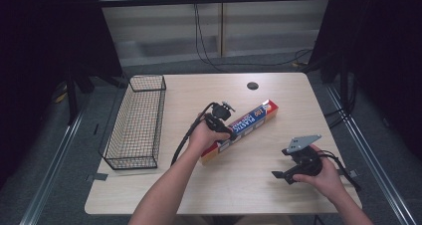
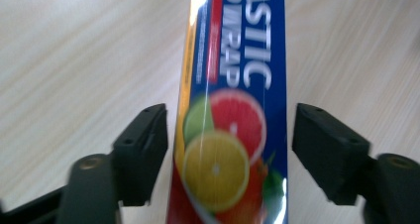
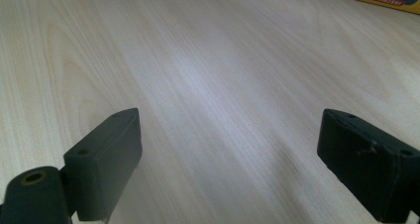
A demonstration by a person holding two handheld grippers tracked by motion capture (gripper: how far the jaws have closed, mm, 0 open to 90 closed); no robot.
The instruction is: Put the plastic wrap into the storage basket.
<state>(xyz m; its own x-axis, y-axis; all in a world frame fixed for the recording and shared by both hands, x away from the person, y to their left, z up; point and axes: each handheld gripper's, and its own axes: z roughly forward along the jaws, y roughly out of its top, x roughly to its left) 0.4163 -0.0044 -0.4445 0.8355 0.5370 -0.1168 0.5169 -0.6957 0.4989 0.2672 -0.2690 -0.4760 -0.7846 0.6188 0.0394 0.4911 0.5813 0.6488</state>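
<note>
Your left gripper is over the plastic wrap box, near the middle of its length. In the left gripper view the box lies between the two black fingers, and the jaws stand apart: you can see a thin gap on the left side and a wider gap on the right side, so the pads do not press on the box. The box lies flat and diagonal on the table, with its far end pointing to the right back corner.

Your right gripper is well apart from the box, near the front right part of the table. Its jaws are wide open, and in the right gripper view its fingers have only the bare wood of the table between them. A wire basket stands at the left side of the table.
</note>
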